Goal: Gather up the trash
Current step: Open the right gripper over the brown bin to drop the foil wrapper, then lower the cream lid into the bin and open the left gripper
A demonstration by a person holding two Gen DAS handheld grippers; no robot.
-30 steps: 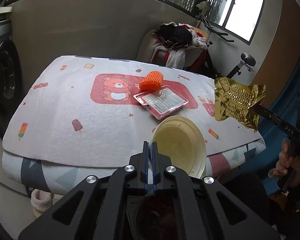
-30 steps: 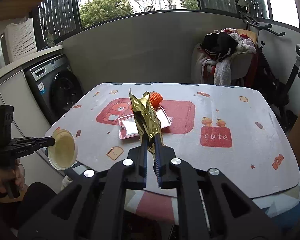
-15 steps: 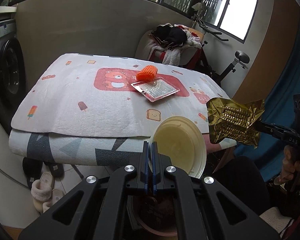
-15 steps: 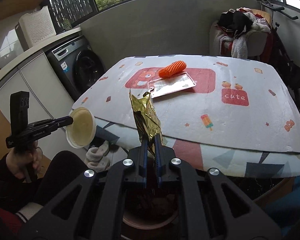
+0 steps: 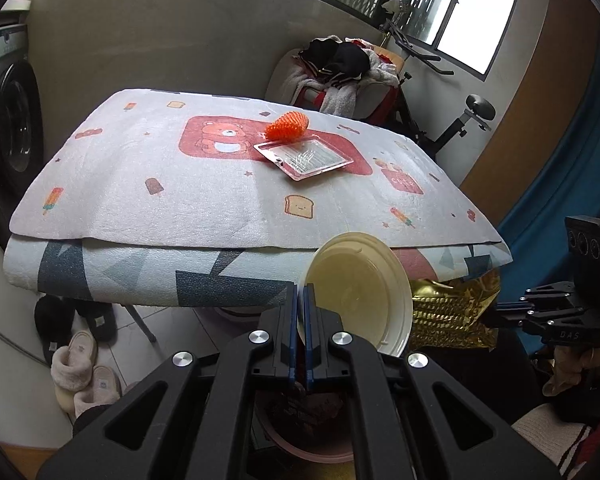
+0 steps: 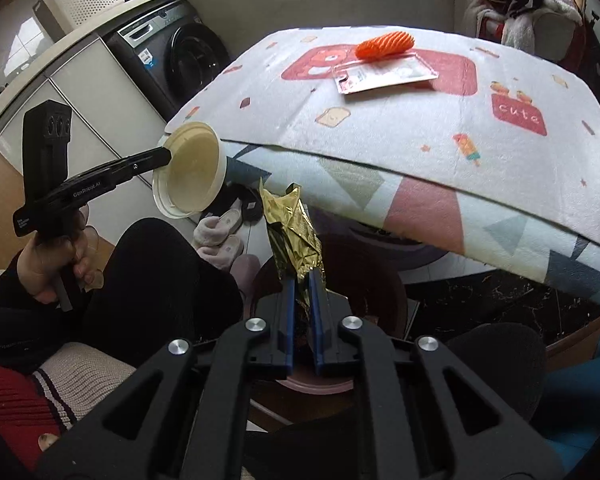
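Note:
My left gripper (image 5: 299,294) is shut on the rim of a cream plastic bowl lid (image 5: 358,290), held tilted in front of the table edge; the same lid (image 6: 188,174) shows at the left of the right wrist view. My right gripper (image 6: 303,280) is shut on a crumpled gold foil wrapper (image 6: 292,232), which hangs over a brown round bin (image 6: 364,292) on the floor. That wrapper (image 5: 448,320) sits just right of the lid. On the table lie an orange foam net (image 5: 286,128) and a pink-edged plastic package (image 5: 308,156).
The padded table cover (image 5: 180,184) with cartoon prints hangs over the front edge. Slippers (image 5: 86,372) lie on the floor at the left. A washing machine (image 6: 180,64), a chair piled with clothes (image 5: 340,76) and an exercise bike (image 5: 456,120) stand around. The person's legs (image 6: 152,280) flank the bin.
Both grippers have drawn back off the table and sunk below its edge, the right one tilting down over the bin. The gold wrapper has dropped beside the lid.

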